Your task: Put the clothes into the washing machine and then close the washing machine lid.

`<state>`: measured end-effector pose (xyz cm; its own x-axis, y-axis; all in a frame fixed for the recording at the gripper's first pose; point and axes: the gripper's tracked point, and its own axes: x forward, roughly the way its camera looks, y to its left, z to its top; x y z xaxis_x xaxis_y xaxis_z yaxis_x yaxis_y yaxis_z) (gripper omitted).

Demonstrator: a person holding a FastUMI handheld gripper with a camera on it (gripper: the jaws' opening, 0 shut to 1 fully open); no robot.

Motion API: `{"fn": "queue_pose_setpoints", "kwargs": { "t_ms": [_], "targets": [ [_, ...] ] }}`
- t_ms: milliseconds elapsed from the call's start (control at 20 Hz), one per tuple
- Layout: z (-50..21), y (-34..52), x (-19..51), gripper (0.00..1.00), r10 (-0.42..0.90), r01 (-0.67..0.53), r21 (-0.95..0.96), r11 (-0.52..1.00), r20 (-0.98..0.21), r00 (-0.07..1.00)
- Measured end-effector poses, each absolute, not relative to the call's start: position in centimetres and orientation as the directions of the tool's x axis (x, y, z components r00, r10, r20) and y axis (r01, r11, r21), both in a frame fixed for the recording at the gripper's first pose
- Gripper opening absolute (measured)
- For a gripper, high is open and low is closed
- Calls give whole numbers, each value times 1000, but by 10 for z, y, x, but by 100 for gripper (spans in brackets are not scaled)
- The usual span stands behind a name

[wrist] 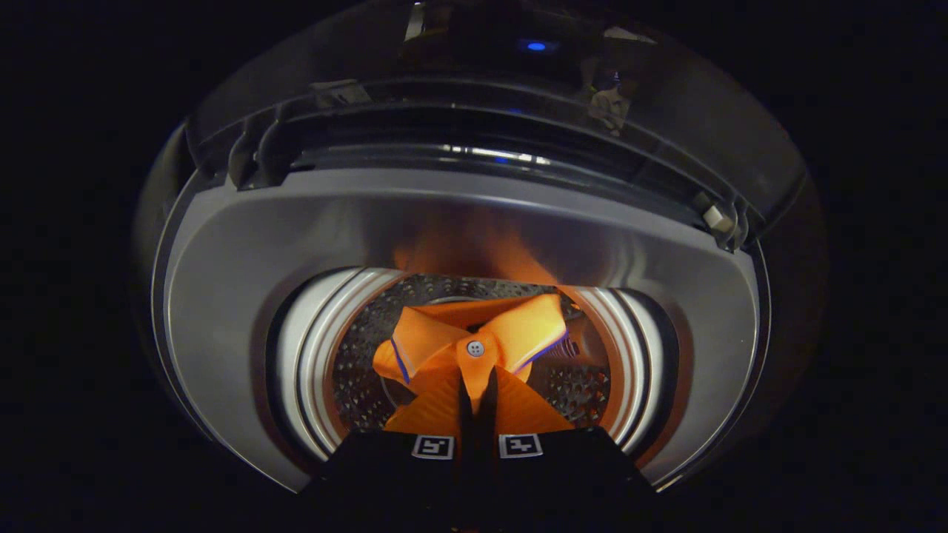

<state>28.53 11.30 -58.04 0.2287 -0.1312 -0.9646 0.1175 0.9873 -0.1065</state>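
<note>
Tongs (pixel 478 414) clamped on orange garment (pixel 474 348), fingers nearly together with fabric pinched between them. Garment hangs over the washing machine (pixel 244 252) drum opening (pixel 355 370). Lid (pixel 518 89) up, beyond.

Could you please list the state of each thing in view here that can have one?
gripper: shut on the orange garment, fingers pinching the cloth near its button.
orange garment: held, hanging bunched over the drum opening, not yet released.
washing machine lid: open, raised beyond the opening.
washing machine drum: open to the top, its perforated wall showing below the garment.
blue indicator light: lit.
</note>
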Motion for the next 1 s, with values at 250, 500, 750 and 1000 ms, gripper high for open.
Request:
{"fn": "queue_pose_setpoints", "kwargs": {
  "t_ms": [250,500,750,1000],
  "targets": [
    [-581,113,284,8,-127,116,-103,988,-966,224],
    [-573,107,284,25,-160,102,-139,985,-958,238],
    [-567,104,276,98,-174,90,-159,983,-966,194],
    [-556,99,278,99,-213,118,-190,975,-948,237]
  ]
}}
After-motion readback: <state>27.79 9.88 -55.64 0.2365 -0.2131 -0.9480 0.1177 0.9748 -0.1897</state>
